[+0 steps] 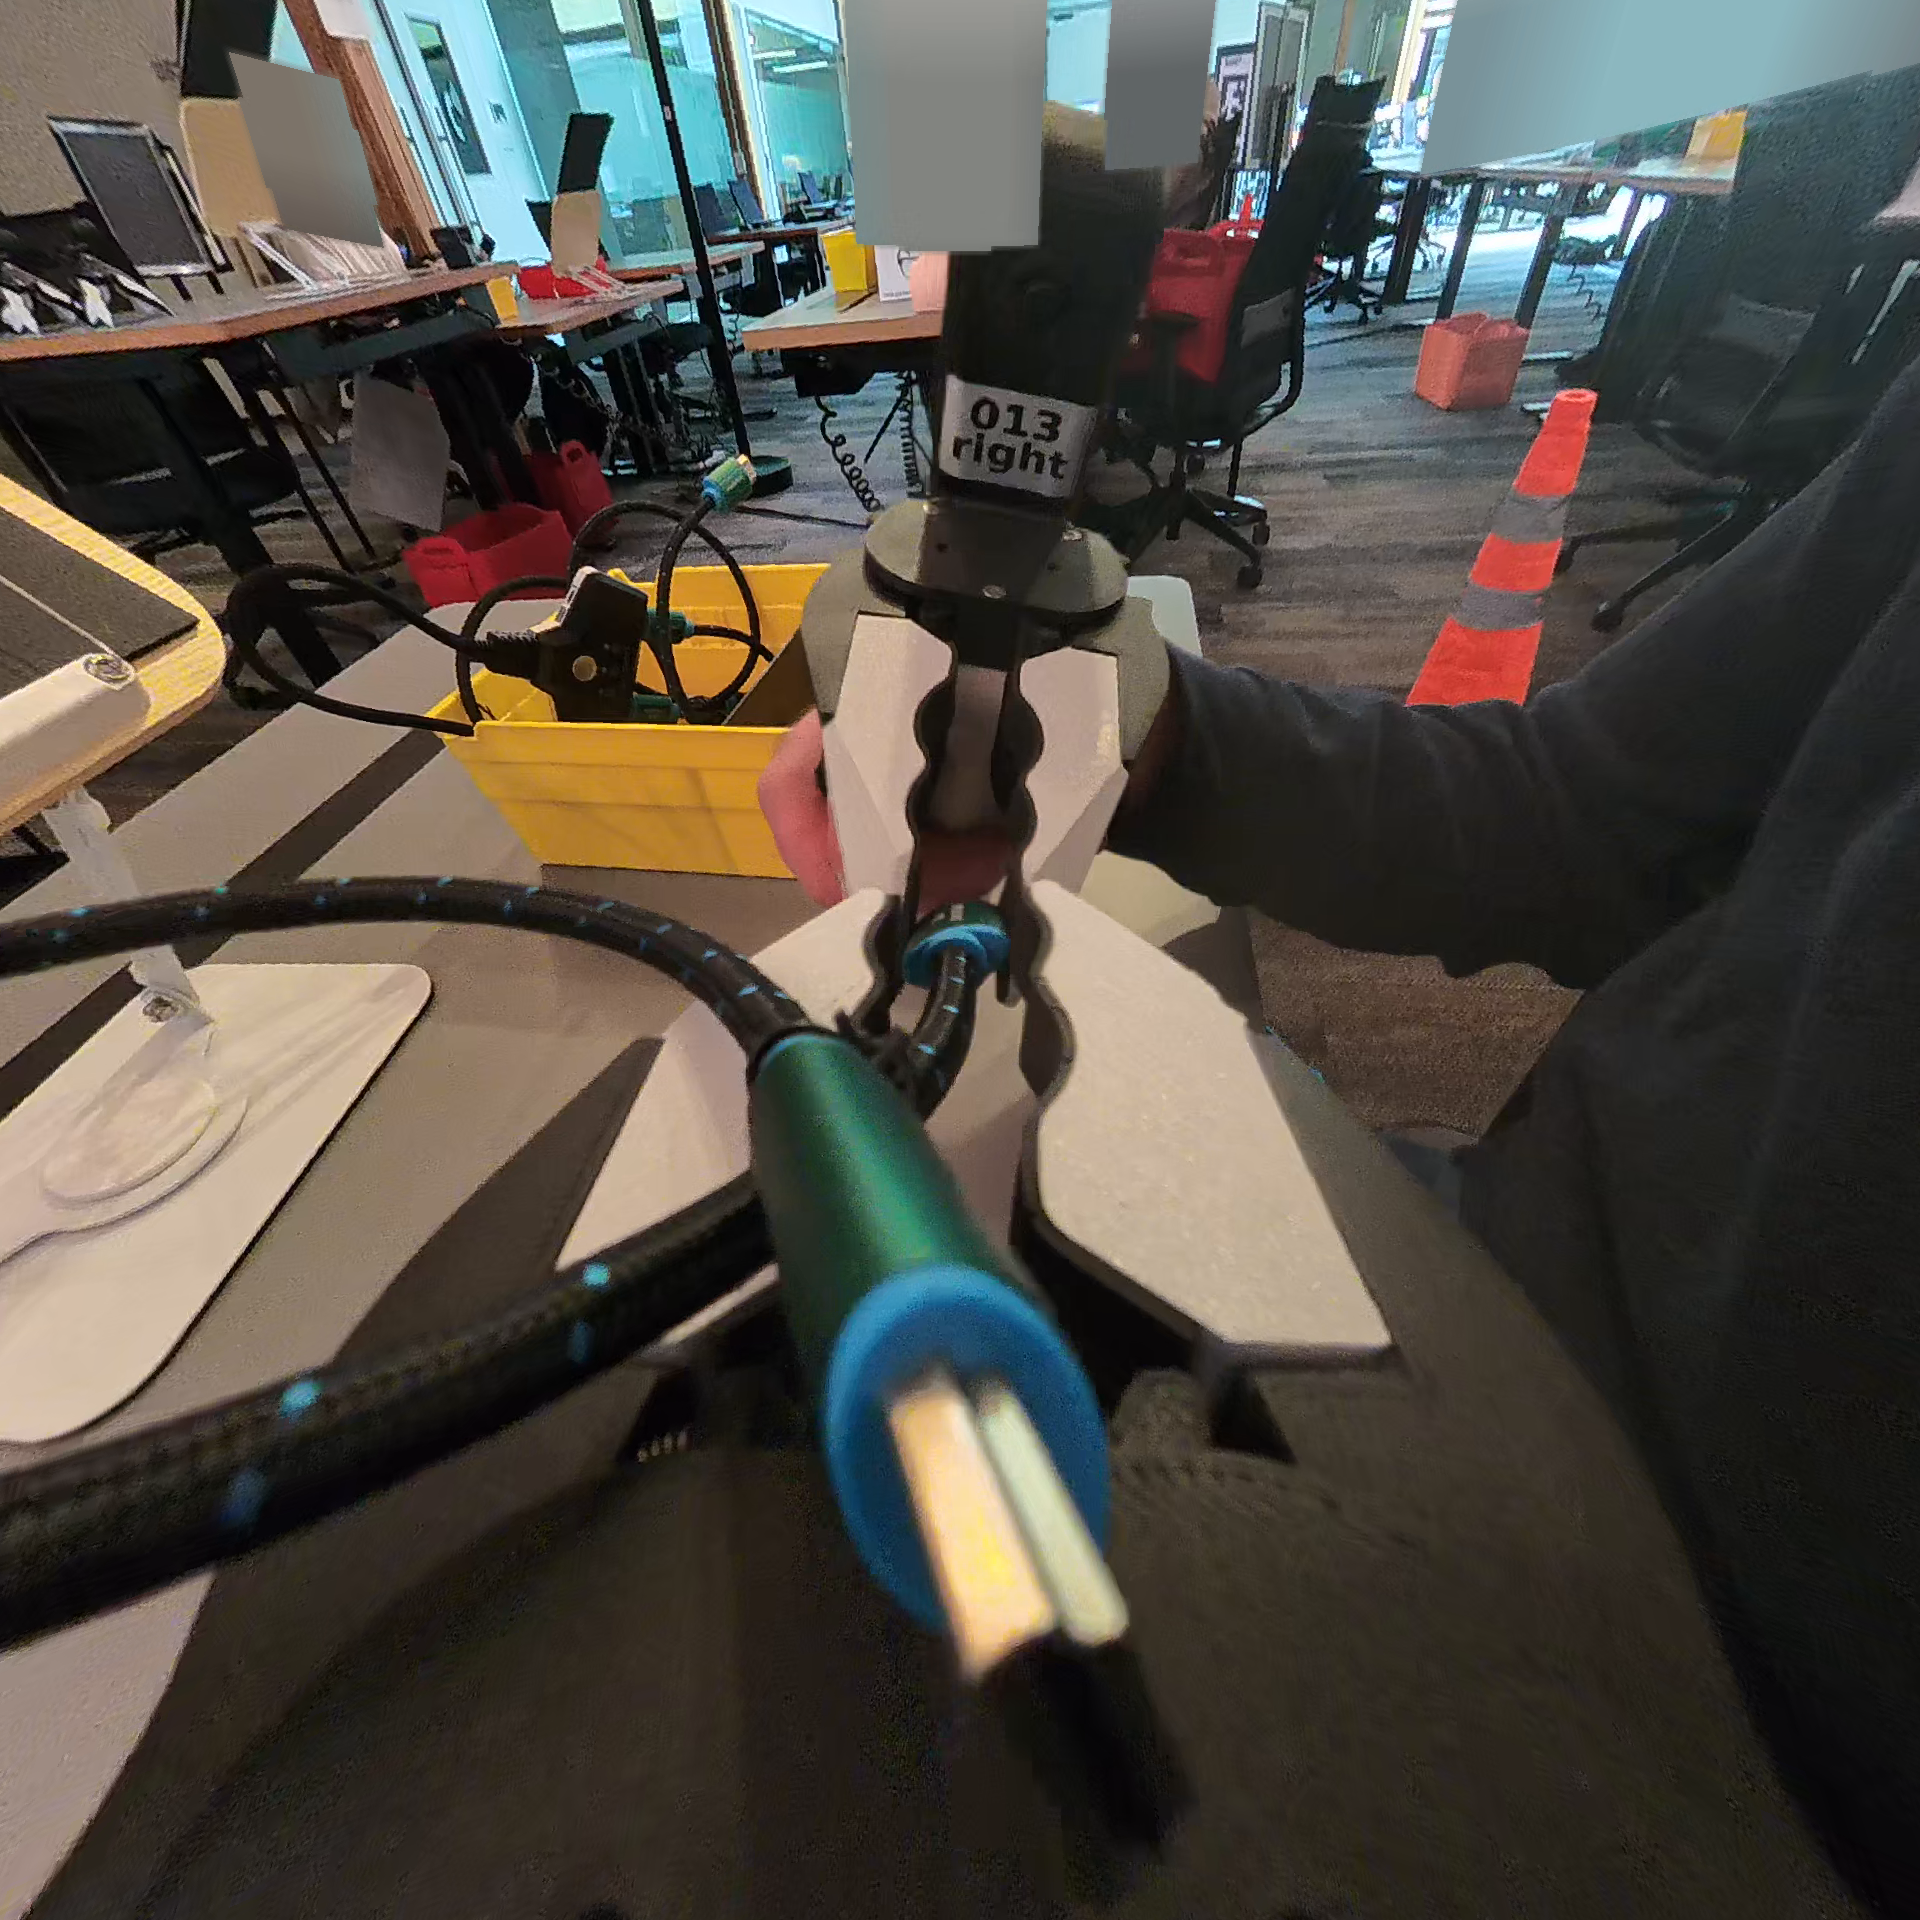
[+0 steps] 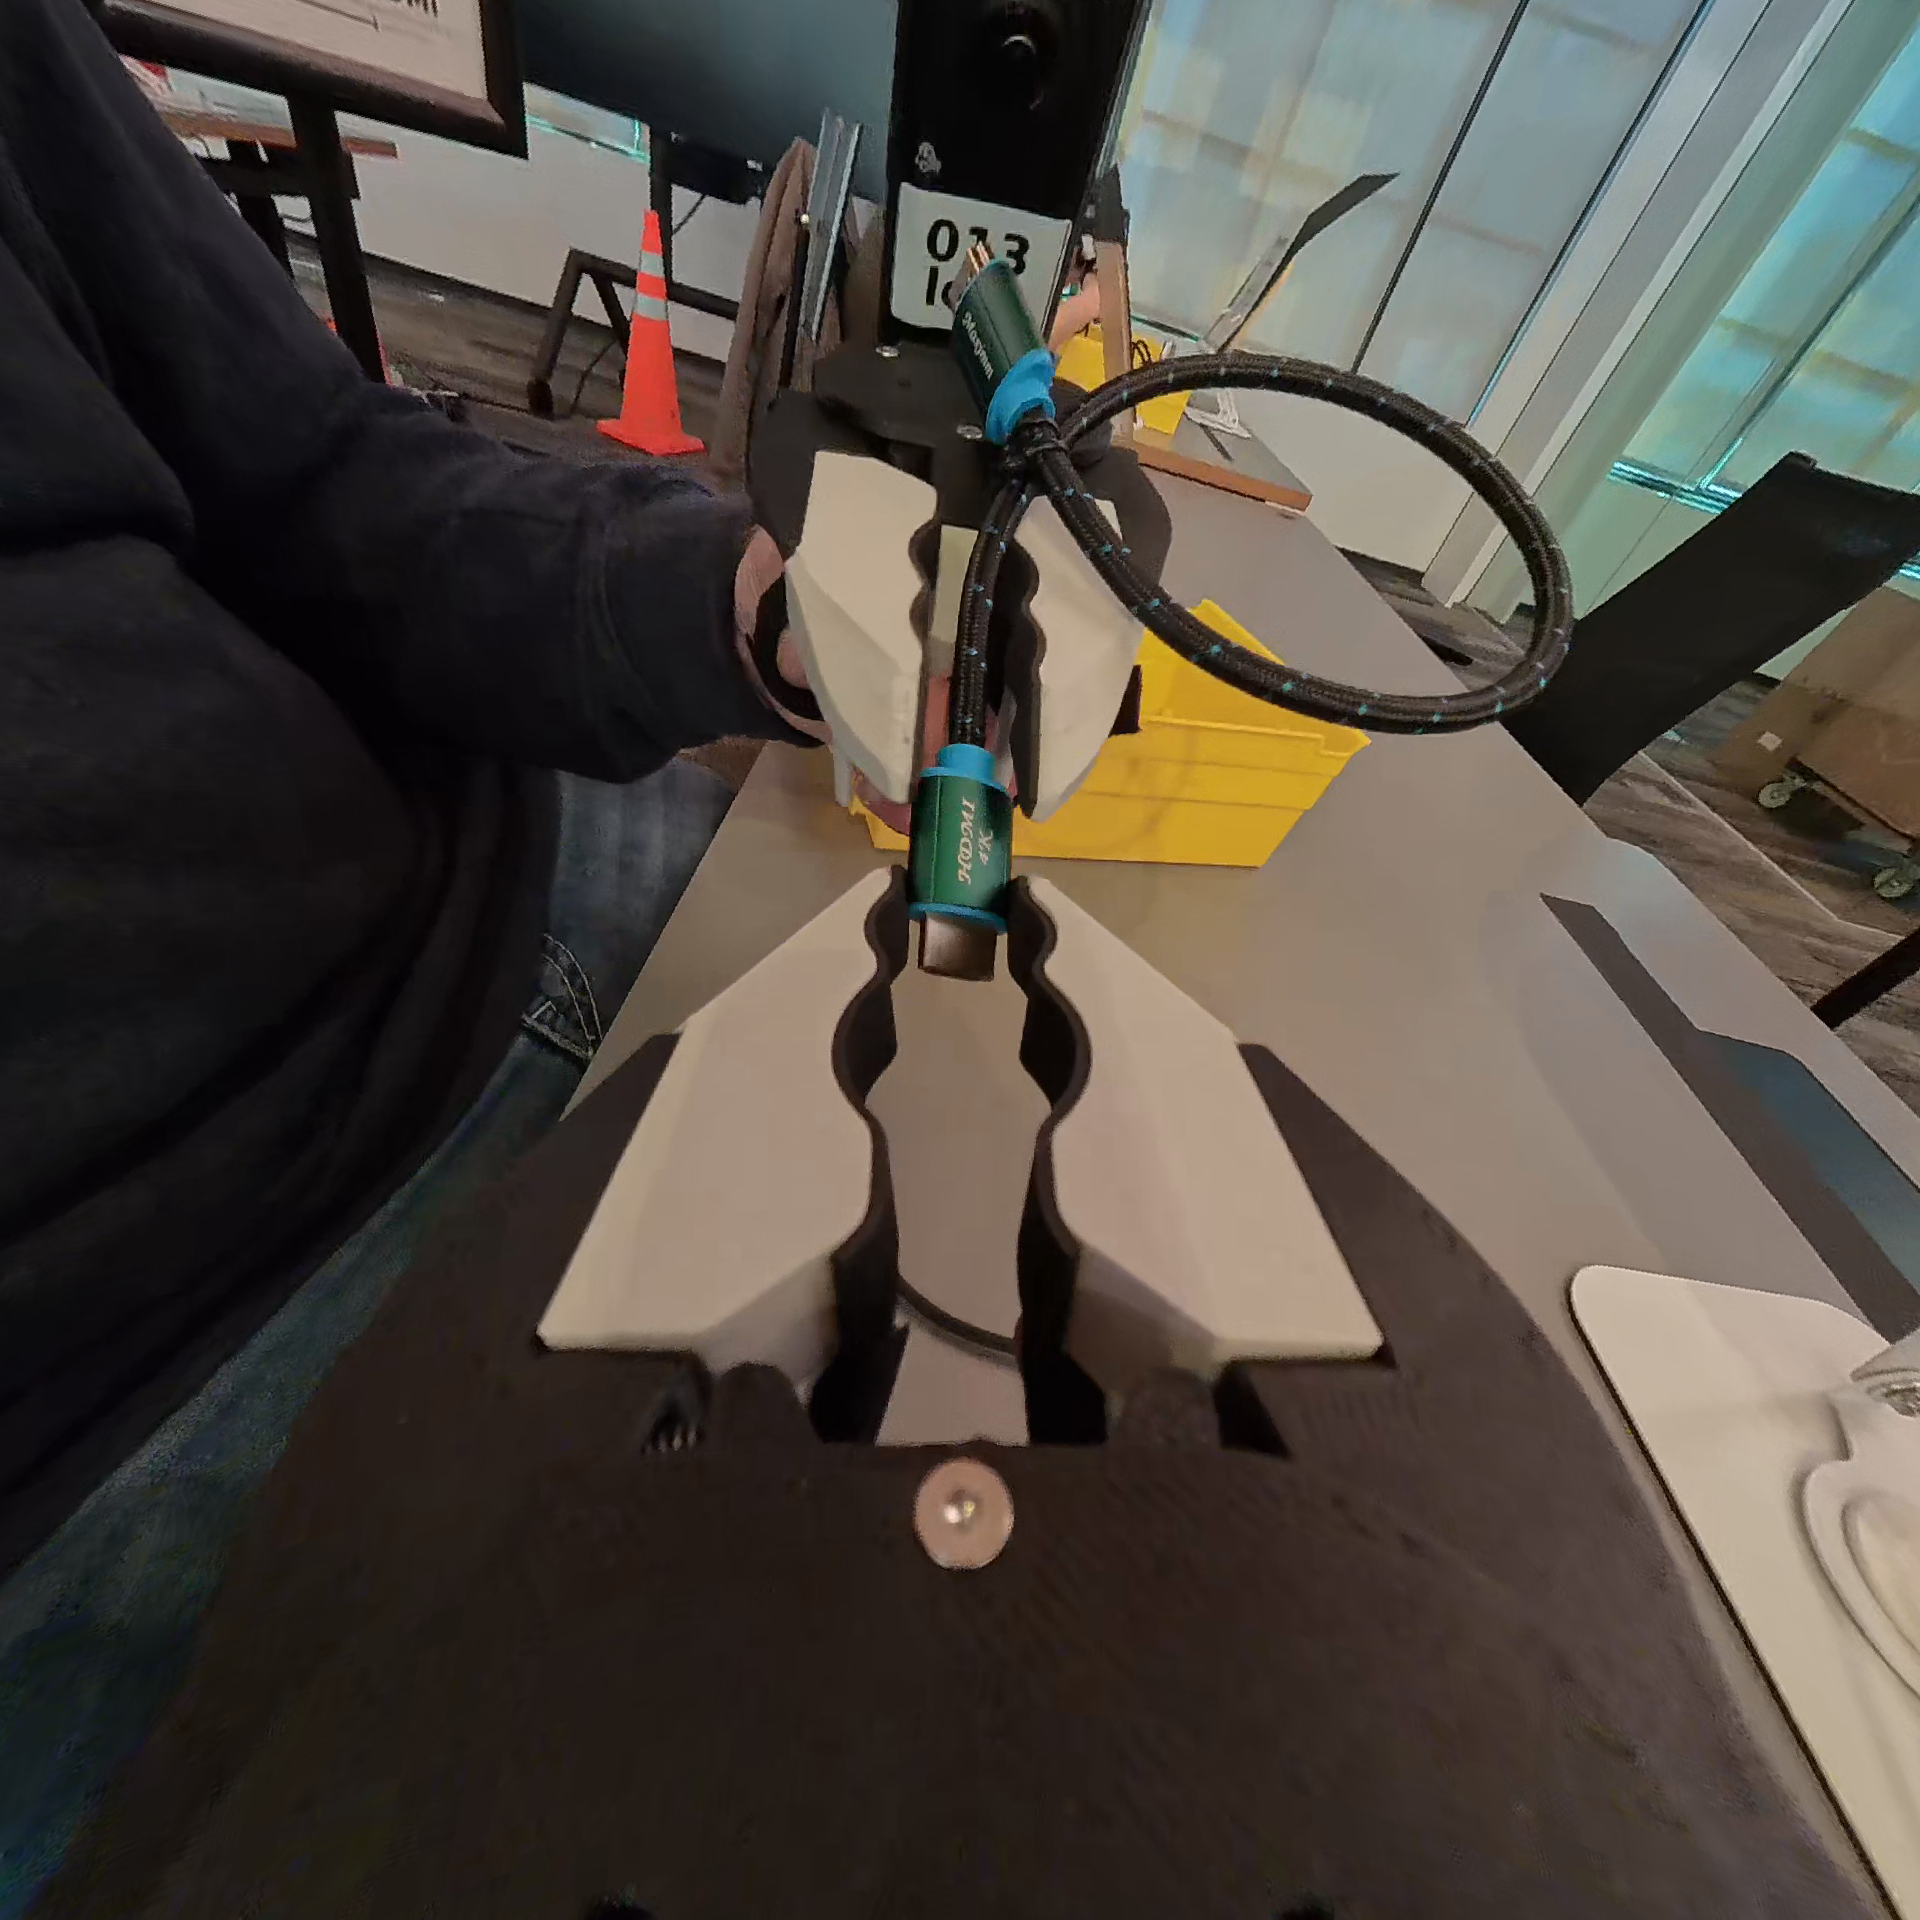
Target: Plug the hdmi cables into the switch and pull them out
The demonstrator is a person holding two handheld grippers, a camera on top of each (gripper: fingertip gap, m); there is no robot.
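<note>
Clutter on the grey surface [image 2: 1351, 987] with dark stripes is slight. One yellow plastic bin [image 1: 623, 790] stands toward its far edge, with a black boxy device [image 1: 592, 644] and loose black leads in it. One flat white stand base [image 1: 260, 1143] with a clear stem lies along its side edge. One orange traffic cone [image 1: 1507, 582] stands on the floor beyond, and a person's dark sleeve [image 1: 1455, 810] reaches in from the side.

One black braided HDMI cable with blue flecks [image 2: 1455, 707] is up off the surface, curled in a single loop, with two green metal plugs with blue collars. The left gripper [image 1: 956, 987] and right gripper [image 2: 958, 904] face each other tip to tip. The cable runs lengthwise through the left jaws, which are closed narrowly on it. One plug [image 2: 956, 842] pokes out past their tips. The other plug [image 1: 883, 1174] lies back over that gripper, close to its camera. The right jaws stand narrow on either side of the first plug's front collar. I cannot tell whether they press it.
</note>
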